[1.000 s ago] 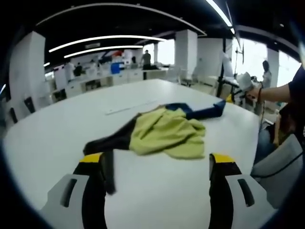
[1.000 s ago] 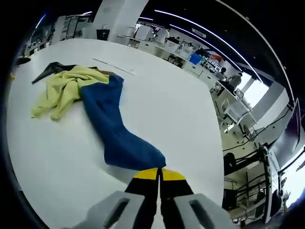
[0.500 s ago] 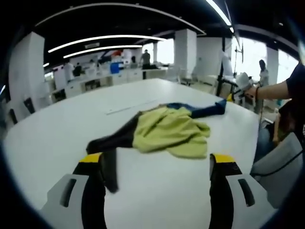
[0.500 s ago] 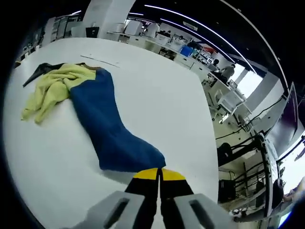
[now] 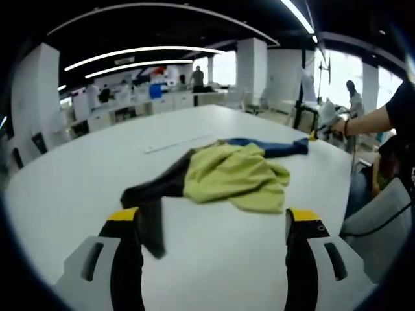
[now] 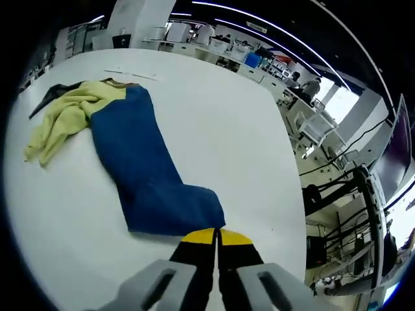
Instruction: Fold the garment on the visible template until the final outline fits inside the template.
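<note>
Right gripper view, 1 garment point(image 6: 152, 188) on table point(image 6: 220, 123), 1 gripper point(image 6: 217, 237) pinching it

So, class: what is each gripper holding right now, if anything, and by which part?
The right gripper is shut on the garment, at its blue end's edge. The left gripper is open, holding nothing.

There are no words, numbers, labels or signs that can be read in either view. Things far off in the room are too small and blurry to show any writing.
</note>
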{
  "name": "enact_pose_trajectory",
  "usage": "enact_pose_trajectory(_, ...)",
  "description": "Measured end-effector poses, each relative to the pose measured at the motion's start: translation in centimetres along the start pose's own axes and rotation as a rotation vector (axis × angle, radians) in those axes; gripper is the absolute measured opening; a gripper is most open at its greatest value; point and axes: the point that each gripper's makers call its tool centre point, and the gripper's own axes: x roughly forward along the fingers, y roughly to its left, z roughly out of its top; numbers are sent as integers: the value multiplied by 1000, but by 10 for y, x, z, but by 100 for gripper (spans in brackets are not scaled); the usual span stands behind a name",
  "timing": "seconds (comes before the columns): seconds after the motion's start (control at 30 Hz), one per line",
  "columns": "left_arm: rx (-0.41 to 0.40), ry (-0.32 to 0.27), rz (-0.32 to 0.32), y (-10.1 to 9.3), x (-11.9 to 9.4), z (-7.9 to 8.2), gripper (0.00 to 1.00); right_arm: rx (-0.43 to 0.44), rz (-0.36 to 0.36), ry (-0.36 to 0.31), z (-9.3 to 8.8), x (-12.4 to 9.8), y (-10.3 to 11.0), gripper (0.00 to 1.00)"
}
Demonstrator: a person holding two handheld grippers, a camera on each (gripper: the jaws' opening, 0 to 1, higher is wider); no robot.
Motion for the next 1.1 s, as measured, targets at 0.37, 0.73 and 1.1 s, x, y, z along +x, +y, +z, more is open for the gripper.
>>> enact_pose_trajectory(0.37, -10, -6, -10, -6, 5, 3, 87, 197, 26, -112, 28, -15, 19, 28)
enact_pose_trajectory(0.73, 46, 3, -71, -30, 24, 9, 86, 299, 188, -185, 61, -35, 88, 54)
enact_pose_trajectory(1.1, 48, 18, -131, -55, 49, -2, 79, 269, 352, -211, 87, -49, 171, 54)
